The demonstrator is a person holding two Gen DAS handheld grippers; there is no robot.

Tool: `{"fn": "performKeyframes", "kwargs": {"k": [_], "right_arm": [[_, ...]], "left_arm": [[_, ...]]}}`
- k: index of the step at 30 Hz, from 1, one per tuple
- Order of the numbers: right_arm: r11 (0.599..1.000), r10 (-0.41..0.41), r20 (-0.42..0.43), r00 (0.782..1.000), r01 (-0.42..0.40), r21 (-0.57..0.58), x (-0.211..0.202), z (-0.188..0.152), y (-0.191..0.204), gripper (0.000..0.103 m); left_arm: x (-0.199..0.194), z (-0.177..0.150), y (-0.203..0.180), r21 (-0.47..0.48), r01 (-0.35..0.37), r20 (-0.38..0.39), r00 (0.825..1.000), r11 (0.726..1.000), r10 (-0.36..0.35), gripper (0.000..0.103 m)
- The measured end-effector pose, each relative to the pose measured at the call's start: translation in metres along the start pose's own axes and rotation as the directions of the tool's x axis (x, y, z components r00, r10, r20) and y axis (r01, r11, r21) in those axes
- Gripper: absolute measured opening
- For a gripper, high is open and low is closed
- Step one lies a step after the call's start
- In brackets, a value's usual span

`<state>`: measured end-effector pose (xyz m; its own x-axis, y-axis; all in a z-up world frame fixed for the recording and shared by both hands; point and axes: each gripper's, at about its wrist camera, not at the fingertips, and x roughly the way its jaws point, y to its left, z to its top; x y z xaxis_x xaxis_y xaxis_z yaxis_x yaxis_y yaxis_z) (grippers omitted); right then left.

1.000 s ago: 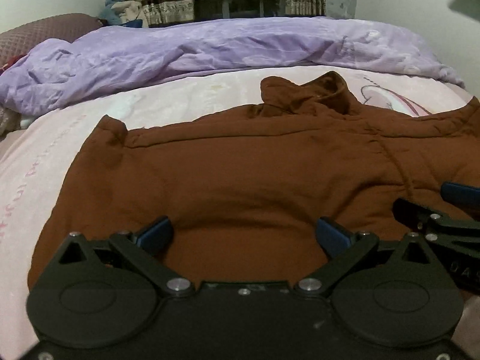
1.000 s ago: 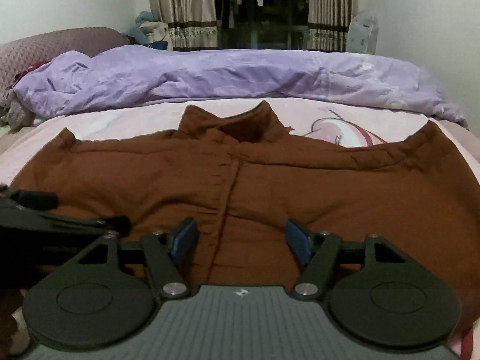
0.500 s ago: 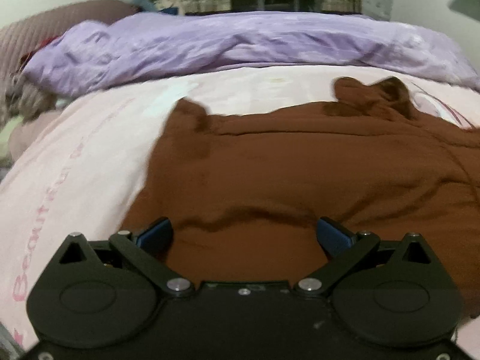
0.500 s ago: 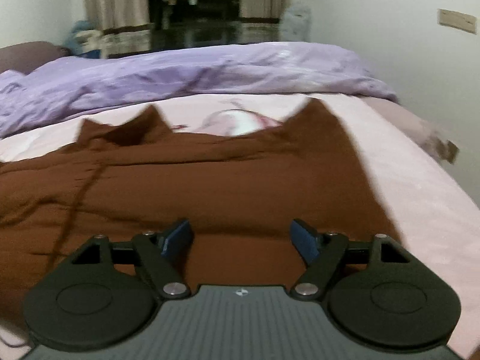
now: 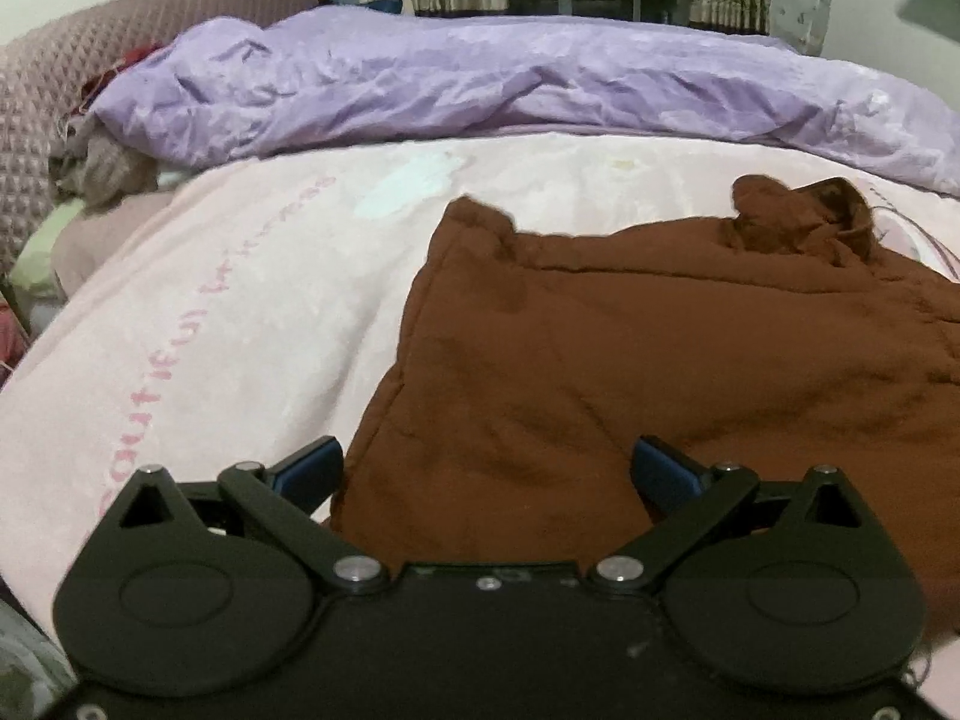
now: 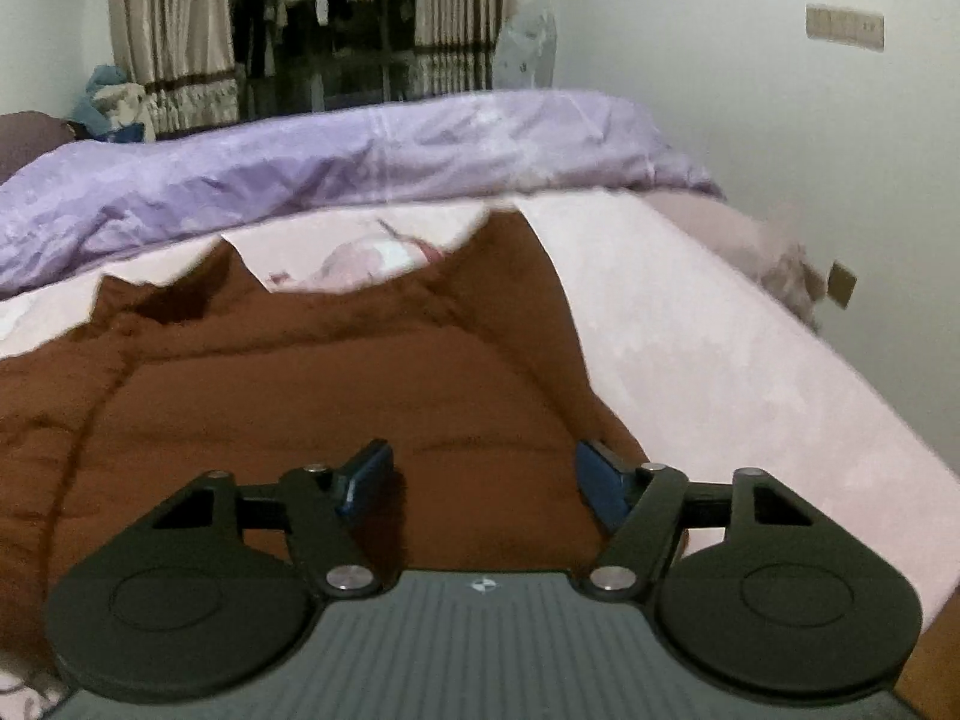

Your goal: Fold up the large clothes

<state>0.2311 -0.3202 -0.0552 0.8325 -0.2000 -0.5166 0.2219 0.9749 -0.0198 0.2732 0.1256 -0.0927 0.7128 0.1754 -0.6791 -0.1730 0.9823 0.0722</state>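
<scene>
A large brown garment [image 5: 660,360] lies spread flat on the pink bed sheet [image 5: 228,324], collar at the far side. My left gripper [image 5: 489,471] is open, just above the garment's near left corner, its left finger over the sheet. In the right wrist view the same garment [image 6: 300,396] fills the left and middle. My right gripper [image 6: 483,474] is open over the garment's near right corner, its right finger at the garment's edge. Neither gripper holds any cloth.
A crumpled purple duvet [image 5: 480,78] lies across the far side of the bed. A quilted headboard [image 5: 72,78] and loose clothes are at the left. A white wall [image 6: 780,150] runs along the bed's right side. Curtains [image 6: 174,24] hang behind.
My left gripper has moved left to the garment's left corner and my right gripper has moved right to its right corner. Both stayed open. The garment has not moved.
</scene>
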Motion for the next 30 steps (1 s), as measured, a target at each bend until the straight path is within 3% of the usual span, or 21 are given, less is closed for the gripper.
{"fn": "performKeyframes", "kwargs": {"k": [2,5,8,9,12,16,19,22,27,30], "right_arm": [[0.998,0.023,0.007,1.0,-0.023,-0.052,-0.012,0.005,0.022,0.09],[0.985,0.121,-0.033,0.992,-0.124,-0.117,-0.023,0.004,0.06,0.094],[0.949,0.261,-0.129,0.957,-0.279,-0.147,-0.019,-0.01,0.094,0.095],[0.942,0.268,-0.164,0.949,-0.294,-0.164,-0.014,-0.015,0.103,0.096],[0.94,0.21,-0.165,0.964,-0.245,-0.238,-0.01,-0.027,0.116,0.099],[0.95,0.243,-0.171,0.955,-0.27,-0.157,-0.008,-0.022,0.09,0.099],[0.98,0.14,-0.155,0.978,-0.16,-0.118,-0.005,-0.02,0.057,0.099],[0.999,0.045,-0.163,0.986,-0.048,-0.012,-0.004,-0.021,0.011,0.1],[0.952,-0.009,-0.201,0.98,0.07,0.298,0.002,-0.029,-0.071,0.101],[0.928,0.059,-0.2,0.978,0.02,0.372,0.01,-0.036,-0.089,0.101]], "left_arm": [[-0.011,0.0,-0.008,-0.002,0.022,-0.004,1.0,1.0,-0.022,0.103],[-0.029,-0.008,-0.033,0.048,0.121,-0.001,0.993,0.991,-0.121,0.103],[-0.027,-0.018,-0.059,0.1,0.171,-0.035,0.985,0.98,-0.168,0.103],[-0.021,-0.021,-0.066,0.119,0.154,-0.055,0.987,0.981,-0.148,0.103],[-0.014,-0.027,-0.069,0.141,0.129,-0.06,0.991,0.982,-0.121,0.103],[-0.012,-0.022,-0.055,0.122,0.093,-0.05,0.995,0.988,-0.087,0.103],[-0.011,-0.02,-0.032,0.075,0.045,-0.047,0.998,0.996,-0.042,0.103],[-0.01,-0.019,-0.005,0.01,0.07,-0.051,0.996,0.997,-0.07,0.103],[-0.013,-0.018,0.013,-0.014,0.028,-0.046,0.999,1.0,-0.029,0.103],[-0.014,-0.017,0.014,0.009,-0.061,-0.035,0.998,0.998,0.061,0.103]]}}
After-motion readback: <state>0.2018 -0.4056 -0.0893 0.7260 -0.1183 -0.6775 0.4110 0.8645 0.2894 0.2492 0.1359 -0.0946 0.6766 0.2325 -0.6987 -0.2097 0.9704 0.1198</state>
